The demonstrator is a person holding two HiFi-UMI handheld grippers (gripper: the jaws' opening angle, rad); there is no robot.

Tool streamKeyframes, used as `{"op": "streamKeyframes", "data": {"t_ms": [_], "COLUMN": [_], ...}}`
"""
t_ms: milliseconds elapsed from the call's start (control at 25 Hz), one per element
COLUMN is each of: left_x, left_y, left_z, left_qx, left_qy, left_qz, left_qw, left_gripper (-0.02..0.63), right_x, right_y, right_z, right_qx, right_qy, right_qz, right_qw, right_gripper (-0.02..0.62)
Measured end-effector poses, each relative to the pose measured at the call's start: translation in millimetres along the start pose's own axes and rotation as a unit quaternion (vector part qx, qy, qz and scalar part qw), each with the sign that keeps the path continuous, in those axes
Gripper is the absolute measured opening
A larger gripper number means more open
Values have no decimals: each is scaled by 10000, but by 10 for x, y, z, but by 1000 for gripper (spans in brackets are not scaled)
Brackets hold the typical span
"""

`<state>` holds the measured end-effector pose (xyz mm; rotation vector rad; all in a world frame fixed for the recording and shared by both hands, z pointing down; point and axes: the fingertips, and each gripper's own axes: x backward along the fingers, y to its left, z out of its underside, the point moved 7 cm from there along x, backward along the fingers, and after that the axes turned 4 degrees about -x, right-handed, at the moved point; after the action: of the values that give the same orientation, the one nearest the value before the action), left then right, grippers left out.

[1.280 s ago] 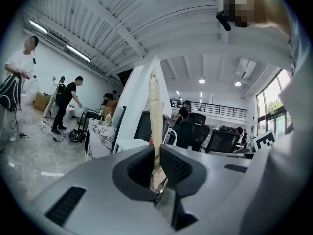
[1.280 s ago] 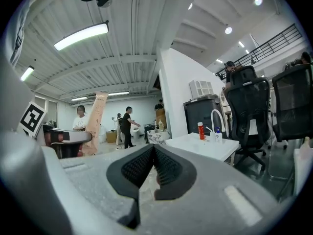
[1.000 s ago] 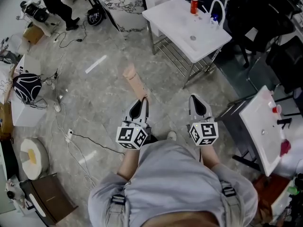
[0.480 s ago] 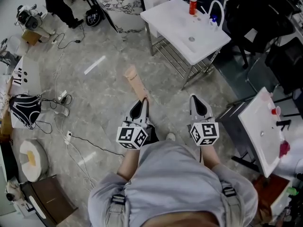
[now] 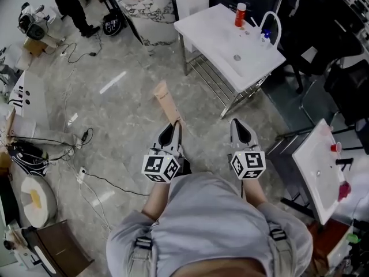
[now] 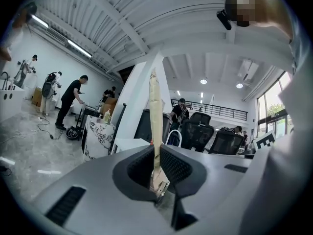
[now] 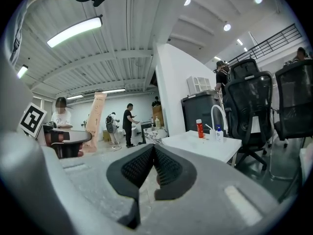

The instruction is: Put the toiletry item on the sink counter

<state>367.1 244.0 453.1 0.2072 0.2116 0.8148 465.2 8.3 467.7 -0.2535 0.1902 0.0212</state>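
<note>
Left tool (image 5: 174, 123) clenched on the long flat beige toiletry tube (image 5: 164, 101), which projects ahead of it; right tool (image 5: 234, 122) closed, empty; white sink counter (image 5: 204, 27) well ahead-right; transport apparently underway; placement outstanding.

no readable text or numbers — not even on tan box (image 5: 166, 103)

place: test lab | cues: freestanding sinks (image 5: 214, 32), floor cables (image 5: 115, 183), office chairs (image 7: 247, 103)
</note>
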Motion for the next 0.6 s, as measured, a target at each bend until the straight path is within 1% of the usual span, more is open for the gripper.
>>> {"op": "streamKeyframes", "data": {"t_ms": [320,600], "left_x": [-440,-776], "left_y": [672,1333], "left_z": [-349,-620], "left_qx": [-49,-43], "left_qy": [-134,15], "left_qz": [33,178], "left_qw": [9999,9998], "left_gripper": [32,32], "right_x": [-807,-1502], "right_y": [187,339], "right_z": [-260,-371], "right_qx": [56,-50], "right_qy": [-157,-79], "right_qz": [45,326], "right_qw": [9999,9994], "right_gripper": [5,5]}}
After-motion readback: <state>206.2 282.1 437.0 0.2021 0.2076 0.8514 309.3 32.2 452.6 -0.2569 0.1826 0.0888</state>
